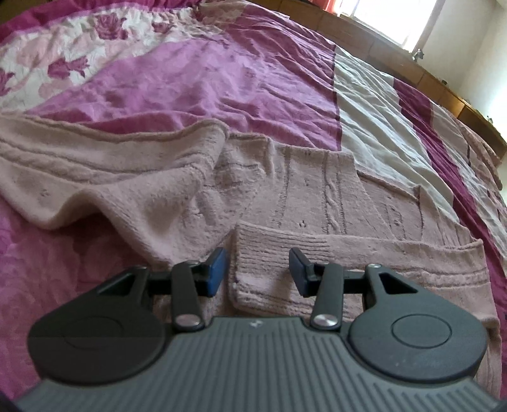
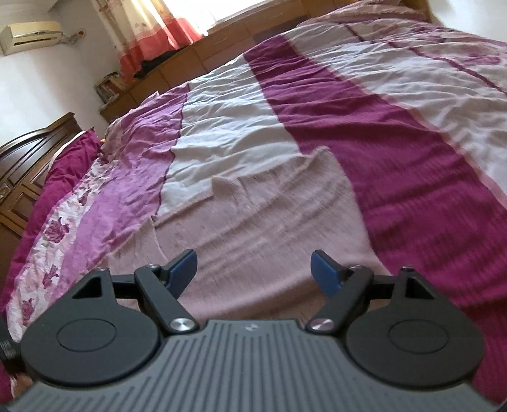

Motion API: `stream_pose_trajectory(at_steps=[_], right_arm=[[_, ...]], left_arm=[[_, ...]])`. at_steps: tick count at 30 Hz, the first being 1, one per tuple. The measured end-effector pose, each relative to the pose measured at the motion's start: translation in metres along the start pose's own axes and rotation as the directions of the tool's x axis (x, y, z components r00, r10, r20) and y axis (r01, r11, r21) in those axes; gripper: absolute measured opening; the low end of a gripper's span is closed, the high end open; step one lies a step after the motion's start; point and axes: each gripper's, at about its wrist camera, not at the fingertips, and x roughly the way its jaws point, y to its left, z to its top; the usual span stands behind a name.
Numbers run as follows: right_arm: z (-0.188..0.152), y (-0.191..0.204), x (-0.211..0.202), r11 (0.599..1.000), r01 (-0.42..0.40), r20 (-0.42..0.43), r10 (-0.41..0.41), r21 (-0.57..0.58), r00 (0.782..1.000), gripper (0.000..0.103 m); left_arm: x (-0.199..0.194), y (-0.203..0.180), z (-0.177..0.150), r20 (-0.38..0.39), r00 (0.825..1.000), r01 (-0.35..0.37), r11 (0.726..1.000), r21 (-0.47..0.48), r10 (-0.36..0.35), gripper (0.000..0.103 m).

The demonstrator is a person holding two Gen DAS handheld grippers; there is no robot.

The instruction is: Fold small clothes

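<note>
On the bed, over a bedspread striped in magenta, lilac and white with a rose-printed band, lies a pale pink knitted sweater with cable ribbing. In the left wrist view one sleeve is thrown across the body toward the left and sits rumpled, its edge lifted off the cover, while a ribbed cuff lies folded over the near hem. The left claw is spread open with its blue pads on either side of that cuff; it has hold of nothing, and whether the pads touch the knit cannot be told.

From the right wrist view the sweater stretches away from the camera, fairly flat, with a small raised pucker near its far edge. The right claw hangs over the near part of the garment, opened wider than the left, and grips nothing. A wooden headboard stands at the left, and a curtained window and a wall air conditioner lie beyond the bed.
</note>
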Motion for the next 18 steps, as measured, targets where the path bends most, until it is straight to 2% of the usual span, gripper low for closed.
stream_pose_trajectory(at_steps=[4,7,12,18], right_arm=[[0.029,0.01,0.03,1.0,-0.015,-0.065,0.016,0.024,0.998,0.084],[0.043,0.014,0.055,0.999,0.007,-0.1,-0.002,0.048,0.995,0.083],[0.059,0.017,0.091,0.996,0.068,-0.136,-0.06,0.06,0.989,0.077],[0.069,0.014,0.127,0.981,0.185,-0.149,-0.176,0.053,0.973,0.066]], left_arm=[[0.003,0.001,0.002,0.002,1.0,0.006,1.0,0.0,-0.006,0.045],[0.005,0.0,0.003,0.0,1.0,0.009,1.0,0.011,-0.009,0.045],[0.008,-0.001,0.004,0.001,1.0,0.012,1.0,0.028,-0.012,0.045],[0.011,-0.003,0.003,0.006,1.0,0.008,0.999,0.052,-0.008,0.045]])
